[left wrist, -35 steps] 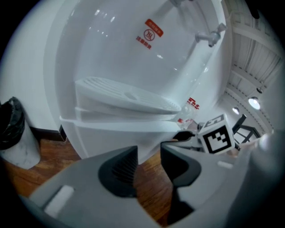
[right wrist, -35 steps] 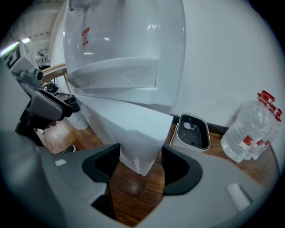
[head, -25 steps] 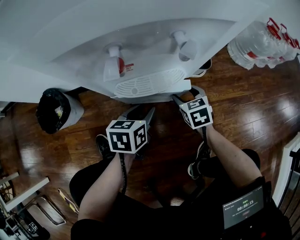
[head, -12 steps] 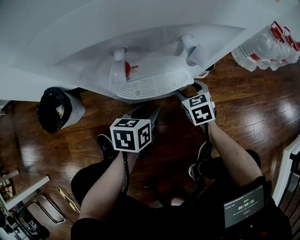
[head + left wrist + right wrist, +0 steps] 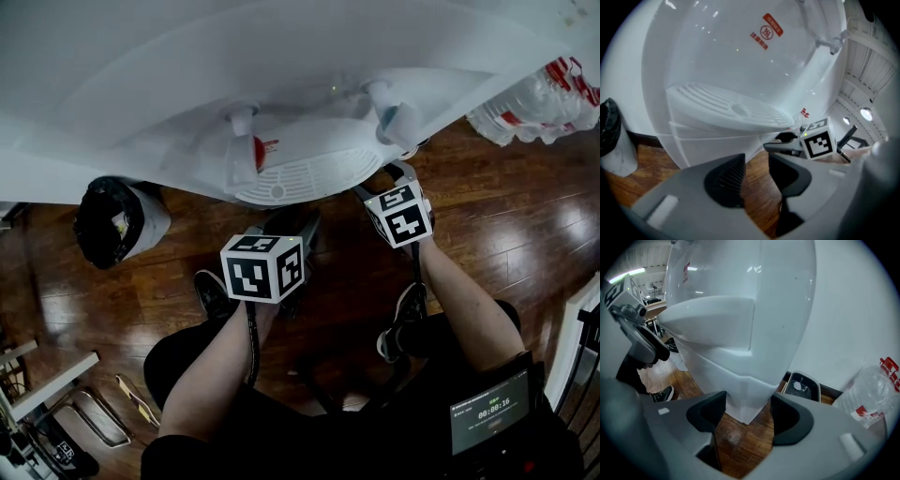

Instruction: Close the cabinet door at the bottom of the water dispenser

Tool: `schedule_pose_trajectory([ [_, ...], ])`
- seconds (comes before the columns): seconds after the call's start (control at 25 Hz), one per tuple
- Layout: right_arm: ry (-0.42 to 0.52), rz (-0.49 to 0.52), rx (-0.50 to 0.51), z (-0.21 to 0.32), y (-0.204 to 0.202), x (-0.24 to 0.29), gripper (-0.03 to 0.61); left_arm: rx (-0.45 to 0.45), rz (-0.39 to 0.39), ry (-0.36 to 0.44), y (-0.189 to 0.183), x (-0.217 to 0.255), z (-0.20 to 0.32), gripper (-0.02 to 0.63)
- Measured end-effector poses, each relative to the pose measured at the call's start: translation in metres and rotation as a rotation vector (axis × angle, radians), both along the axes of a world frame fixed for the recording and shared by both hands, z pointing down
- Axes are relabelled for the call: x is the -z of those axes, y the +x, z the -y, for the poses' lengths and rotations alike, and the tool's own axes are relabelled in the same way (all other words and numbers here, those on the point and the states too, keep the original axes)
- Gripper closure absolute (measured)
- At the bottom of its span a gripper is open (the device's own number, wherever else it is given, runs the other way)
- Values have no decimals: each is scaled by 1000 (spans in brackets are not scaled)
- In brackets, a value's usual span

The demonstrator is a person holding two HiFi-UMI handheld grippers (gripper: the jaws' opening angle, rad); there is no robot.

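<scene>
The white water dispenser fills the top of the head view, its drip tray jutting toward me. Below the tray, the dispenser's lower front panel ends in a corner just above the wooden floor; I cannot tell whether the cabinet door stands ajar. My right gripper reaches under the tray's right end. In the right gripper view it is open, with that lower corner just beyond its tips. My left gripper hangs in front of the tray. It is open, with only floor between its jaws.
A black bin with a liner stands left of the dispenser. Bundled water bottles lie to the right. A flat black-rimmed object sits on the floor against the wall behind the dispenser. The person's shoes rest on the floor below the grippers.
My right gripper has edged a little closer under the drip tray. The left gripper has stayed put, and both keep the same jaw gap.
</scene>
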State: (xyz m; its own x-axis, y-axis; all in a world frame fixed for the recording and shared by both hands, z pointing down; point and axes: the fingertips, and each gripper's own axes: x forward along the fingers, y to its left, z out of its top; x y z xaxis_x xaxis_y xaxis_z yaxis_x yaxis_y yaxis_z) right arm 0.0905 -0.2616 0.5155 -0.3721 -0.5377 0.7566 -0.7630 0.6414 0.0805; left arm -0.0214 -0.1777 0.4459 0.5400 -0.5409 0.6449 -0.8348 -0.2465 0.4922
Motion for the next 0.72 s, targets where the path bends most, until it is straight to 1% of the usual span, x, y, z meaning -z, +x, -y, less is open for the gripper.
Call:
schedule_pose_trajectory([
  [0.08, -17, 5, -32, 1, 1, 1, 281, -9, -11, 1, 5, 3, 1, 439],
  [0.12, -24, 12, -65, -1, 2, 6, 289, -15, -20, 4, 6, 7, -1, 439],
  [0.16, -28, 21, -104, -4, 4, 12, 320, -20, -29, 9, 8, 11, -3, 440],
  [0.28, -41, 60, -179, -16, 10, 25, 474, -25, -49, 30, 9, 21, -8, 445],
  [0.36, -42, 116, -201, -23, 10, 34, 505, -13, -50, 50, 9, 25, -8, 452],
  [0.4, -38, 152, -205, -27, 9, 40, 537, -4, -50, 63, 9, 28, -8, 458],
  [0.48, -19, 230, -193, -39, 0, 58, 574, 13, -57, 93, 6, 39, -13, 470],
  [0.6, 48, 323, -125, -68, -22, 96, 574, 13, -70, 149, 5, 61, -32, 477],
  [0.72, 132, 352, -67, -98, -36, 124, 574, -15, -71, 209, 10, 80, -52, 477],
])
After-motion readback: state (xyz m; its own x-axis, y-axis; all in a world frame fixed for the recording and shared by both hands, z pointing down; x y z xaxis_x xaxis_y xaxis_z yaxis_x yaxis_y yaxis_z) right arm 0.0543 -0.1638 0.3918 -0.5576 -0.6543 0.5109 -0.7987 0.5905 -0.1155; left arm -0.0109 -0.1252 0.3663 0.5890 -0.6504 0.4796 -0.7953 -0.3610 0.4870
